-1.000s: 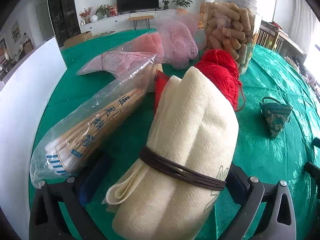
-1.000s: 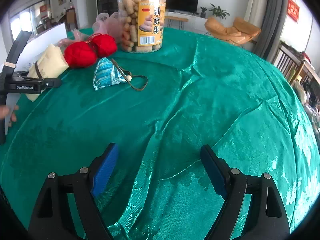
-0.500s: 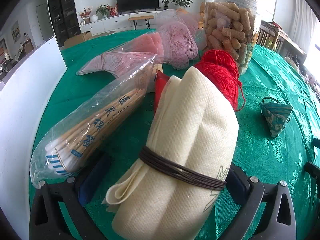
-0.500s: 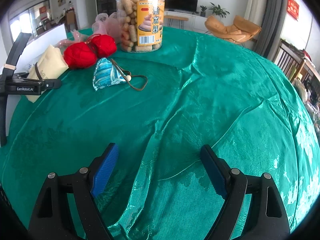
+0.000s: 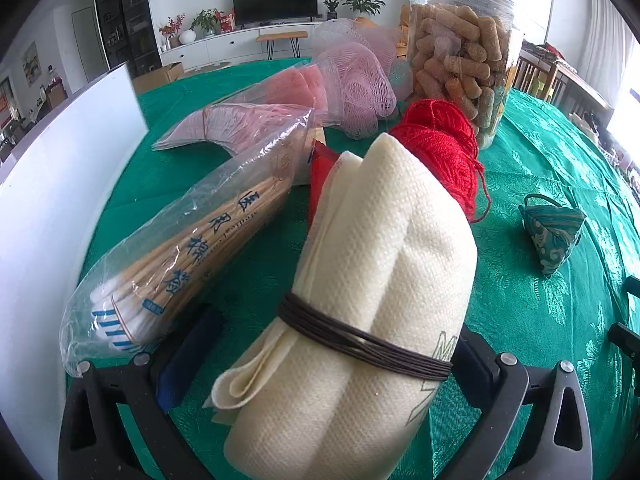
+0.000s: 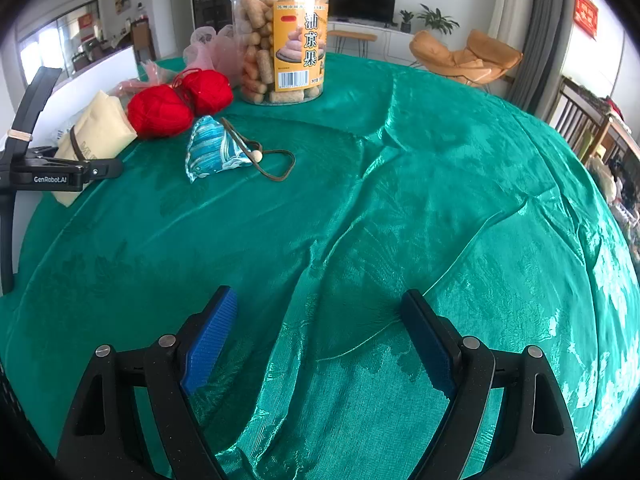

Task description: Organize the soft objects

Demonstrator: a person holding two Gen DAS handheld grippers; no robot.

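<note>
At far left a white board (image 5: 48, 208) stands at the edge of the green tablecloth (image 6: 400, 208), and just beside it lies a clear bag of cotton swabs (image 5: 176, 256), its near end lying over the left finger (image 5: 188, 354) of the left gripper (image 5: 332, 364). That gripper straddles a cream cloth roll (image 5: 384, 248) bound with dark cord (image 5: 360, 340) — the roll fills the space between the fingers, but whether the pads press it or only flank it cannot be told from either view; the right-hand pad is hidden behind the cloth. The roll lies on the table at the left of the spread, likely the soft item being taken up first since it lies nearest that hand. Behind it sit pink plastic packets (image 5: 240, 120) and a pink mesh puff (image 5: 356, 88), then two balls of red yarn (image 6: 160, 110), touching each other and the roll's far end, a loose strand trailing. Next comes a tall clear jar of snacks (image 6: 280, 40), a rigid thing probably left out of the sorting. In front of the yarn lies a small blue-green pouch (image 6: 212, 150) with a bead and cord loop, apart from the rest. To the right the cloth is bare and wrinkled, and there the right gripper (image 6: 320, 340) hovers with fingers wide apart and nothing between them — seemingly waiting. No bin or tray for the soft things is visible, and the hands holding the tools are out of frame
</note>
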